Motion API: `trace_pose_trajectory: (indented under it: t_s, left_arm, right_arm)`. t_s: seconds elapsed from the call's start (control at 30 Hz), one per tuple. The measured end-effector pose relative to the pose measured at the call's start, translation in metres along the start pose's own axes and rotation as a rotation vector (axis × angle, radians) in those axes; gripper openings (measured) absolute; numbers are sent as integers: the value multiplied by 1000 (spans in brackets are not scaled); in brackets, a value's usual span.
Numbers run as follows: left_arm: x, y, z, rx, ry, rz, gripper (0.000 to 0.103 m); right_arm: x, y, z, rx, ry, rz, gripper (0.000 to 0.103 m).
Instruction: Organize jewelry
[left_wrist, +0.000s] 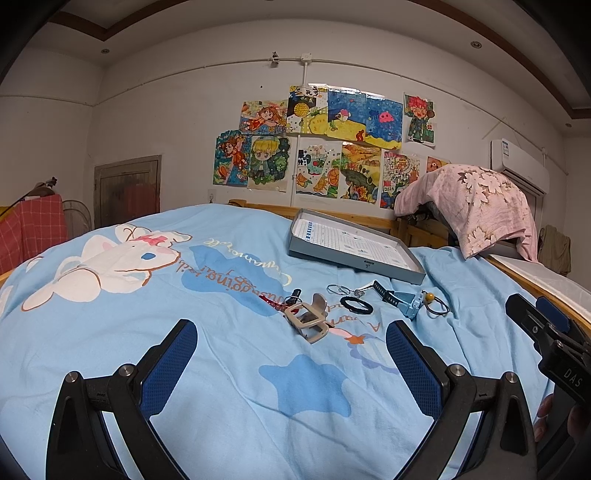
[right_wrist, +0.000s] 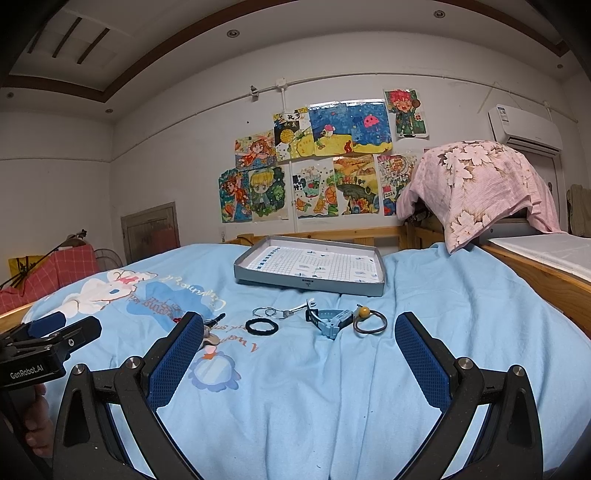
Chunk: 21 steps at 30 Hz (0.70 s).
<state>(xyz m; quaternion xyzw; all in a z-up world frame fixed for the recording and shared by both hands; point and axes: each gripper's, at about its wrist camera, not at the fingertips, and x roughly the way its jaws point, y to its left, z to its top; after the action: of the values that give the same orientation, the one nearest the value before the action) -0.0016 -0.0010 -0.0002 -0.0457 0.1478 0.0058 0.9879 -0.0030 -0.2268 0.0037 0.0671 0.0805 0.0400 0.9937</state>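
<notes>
Two hand-held grippers hovered over the bed: the left hand-held gripper (left_wrist: 291, 354) and the right hand-held gripper (right_wrist: 299, 350) both had their jaws spread wide, gripping nothing. The jewelry lay in a loose row on the blue bedsheet (right_wrist: 295, 387): a black hair tie (right_wrist: 262, 326), thin metal rings (right_wrist: 265, 312), a blue watch (right_wrist: 328, 321) and a ring with a yellow bead (right_wrist: 369, 319). A beige buckle piece (left_wrist: 306, 319) lay left of them. The grey tray (right_wrist: 310, 282) sat just behind the row.
</notes>
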Motion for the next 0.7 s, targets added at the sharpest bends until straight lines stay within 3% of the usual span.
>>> trace_pose_trajectory:
  t_s: [0.7]
  left_arm:
    - [-1,1,8,0,1,0,103]
  right_arm:
    - [1,2,1,6,-6,0,102]
